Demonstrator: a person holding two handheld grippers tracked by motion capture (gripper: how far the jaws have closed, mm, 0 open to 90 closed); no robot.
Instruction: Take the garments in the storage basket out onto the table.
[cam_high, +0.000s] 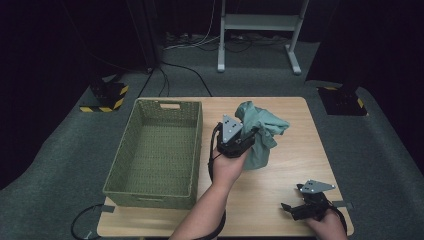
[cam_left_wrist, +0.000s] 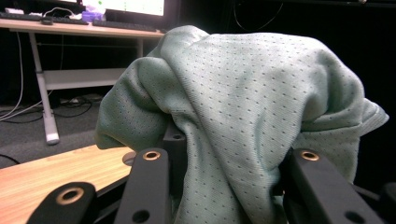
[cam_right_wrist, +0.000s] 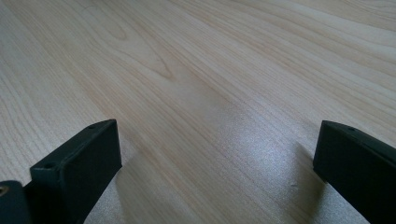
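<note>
Desk (cam_high: 280, 190), pale wood, stood on grey carpet; everything below is placed from it.

Green woven basket (cam_high: 156, 150) sat on the desk's left half, empty as far as I could see, open top, handle slot at its far end.

Pale green cloth (cam_high: 260, 135), dotted knit, bunched and hanging above the desk's middle, just right of the basket, lower folds close to the wood; I could not tell whether they touched. In the left gripper view the same cloth (cam_left_wrist: 243, 102) draped over and between the jaws.

Left gripper (cam_high: 239, 141) was over the desk's centre, jaws closed tight on a fold of the cloth. Right gripper (cam_high: 300, 209) lay low at the desk's near right corner, jaws spread wide, nothing between them, bare desk (cam_right_wrist: 196, 84) ahead.

Judged step: cloth lifted and carried, bound for the basket. Next move likely called for swinging it left, clearing the basket's rim, then letting go over the inside.
</note>
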